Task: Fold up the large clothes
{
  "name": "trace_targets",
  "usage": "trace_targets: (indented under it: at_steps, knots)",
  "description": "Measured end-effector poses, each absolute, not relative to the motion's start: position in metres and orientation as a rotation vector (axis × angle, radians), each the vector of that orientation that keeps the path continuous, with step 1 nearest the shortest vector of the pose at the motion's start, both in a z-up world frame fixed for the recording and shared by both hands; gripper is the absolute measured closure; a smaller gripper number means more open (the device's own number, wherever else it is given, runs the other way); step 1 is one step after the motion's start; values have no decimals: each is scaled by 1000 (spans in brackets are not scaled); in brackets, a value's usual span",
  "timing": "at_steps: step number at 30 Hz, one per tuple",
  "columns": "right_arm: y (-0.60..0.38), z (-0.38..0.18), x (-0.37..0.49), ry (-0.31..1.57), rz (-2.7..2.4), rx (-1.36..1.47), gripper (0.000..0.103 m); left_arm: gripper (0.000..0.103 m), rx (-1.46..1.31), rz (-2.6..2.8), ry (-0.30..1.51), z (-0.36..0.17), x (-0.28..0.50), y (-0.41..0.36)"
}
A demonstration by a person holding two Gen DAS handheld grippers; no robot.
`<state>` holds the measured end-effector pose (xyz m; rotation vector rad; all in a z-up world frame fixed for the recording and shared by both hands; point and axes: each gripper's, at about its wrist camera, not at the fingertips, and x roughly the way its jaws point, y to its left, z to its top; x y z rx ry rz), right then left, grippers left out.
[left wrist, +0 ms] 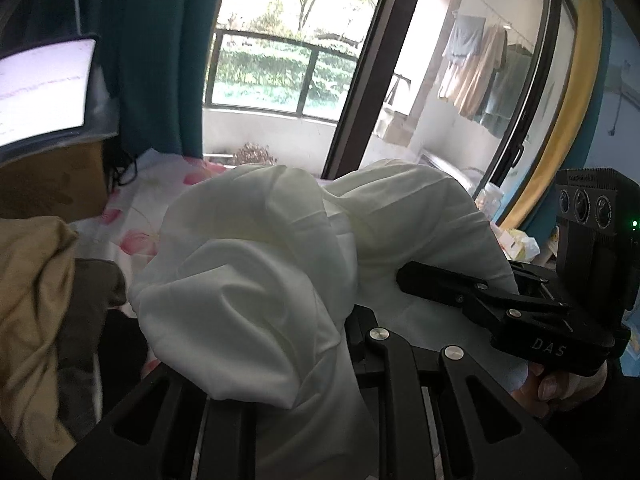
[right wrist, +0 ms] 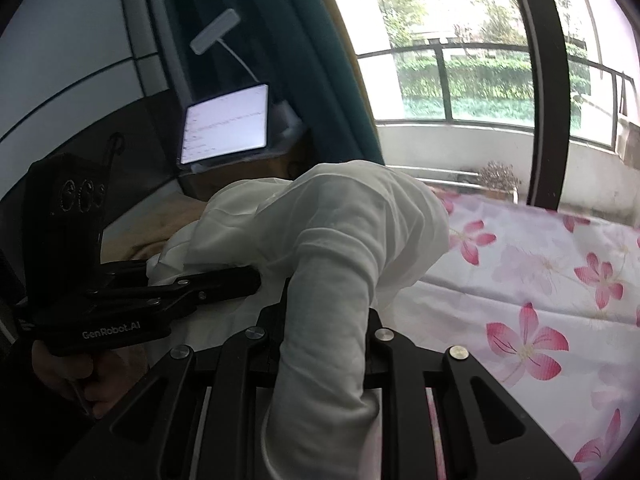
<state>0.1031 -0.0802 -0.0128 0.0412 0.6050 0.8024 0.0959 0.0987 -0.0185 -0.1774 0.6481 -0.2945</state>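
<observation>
A white garment (left wrist: 256,280), thin and crumpled, hangs bunched between two pairs of tongs above a bed with a pink-flowered sheet (right wrist: 540,280). The left tongs (left wrist: 320,364) are pinching a gathered fold that spills back over their own frame, while the right tongs (right wrist: 320,344) pinch a rolled strand of the same cloth, probably a sleeve or hem. Each pair shows in the other's camera, the right tongs (left wrist: 432,280) biting the cloth from the side and the left tongs (right wrist: 240,280) doing likewise, so both grips sit close together with the bulk of the fabric ballooning ahead of them toward the window (left wrist: 288,60). The garment's long axis cannot be told while it is this bunched; to spread it for folding, the two hands would likely need to draw apart sideways over the open sheet, which lies nearer the right hand. A tan garment (left wrist: 32,300) lies heaped at the left, below a lit tablet screen (right wrist: 226,124)
</observation>
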Motion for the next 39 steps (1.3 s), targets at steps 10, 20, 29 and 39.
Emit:
trace_targets:
  at_steps: [10, 20, 29, 39]
  knots:
    - [-54, 4, 72, 572, 866, 35, 83, 84, -165, -247, 601, -3, 53, 128]
    - [-30, 0, 45, 574, 904, 39, 83, 84, -144, -212, 611, -5, 27, 148]
    - [-11, -28, 33, 634, 911, 50, 83, 84, -142, -199, 691, -31, 18, 159]
    - [-16, -89, 54, 792, 847, 132, 82, 84, -180, -214, 821, -90, 41, 163]
